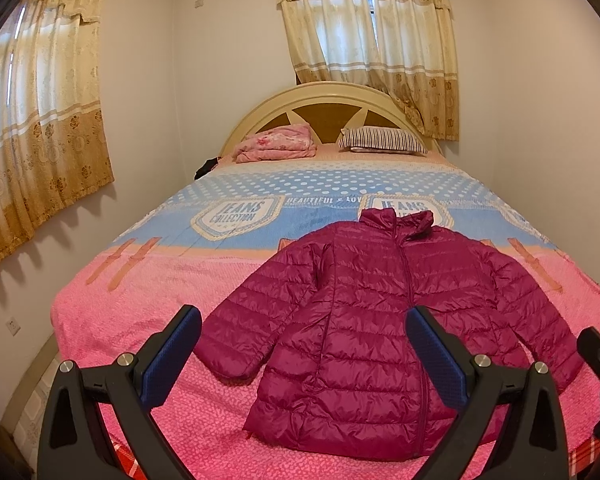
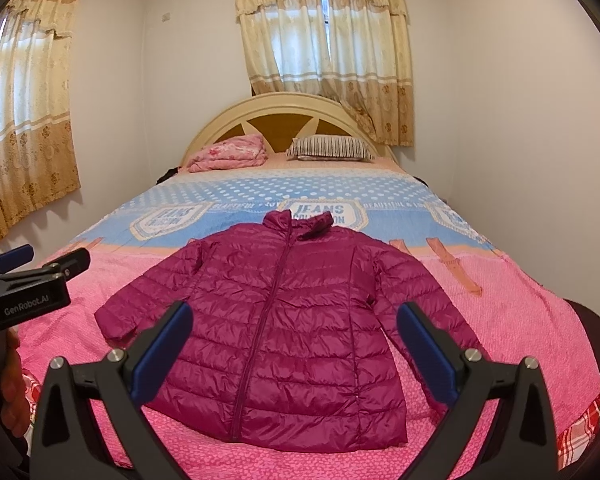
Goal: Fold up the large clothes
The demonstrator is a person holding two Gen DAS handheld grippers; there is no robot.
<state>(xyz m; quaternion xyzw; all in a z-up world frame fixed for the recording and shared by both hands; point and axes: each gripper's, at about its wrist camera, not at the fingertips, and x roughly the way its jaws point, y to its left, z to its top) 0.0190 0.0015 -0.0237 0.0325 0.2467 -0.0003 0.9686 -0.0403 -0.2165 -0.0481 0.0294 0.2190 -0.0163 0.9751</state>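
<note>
Both hand-held grippers, left (image 1: 304, 354) and right (image 2: 294, 344), gape empty above the jacket (image 2: 284, 320); only the right view shows a hand (image 2: 14, 384).

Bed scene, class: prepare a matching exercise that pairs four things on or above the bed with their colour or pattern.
Things:
1. puffer jacket
2. pillow
3. folded blanket
4. headboard

Descriptions:
A. cream arch
B. dark stripes
C. magenta, quilted
D. pink floral

Pairs: 1-C, 2-B, 3-D, 4-A
</note>
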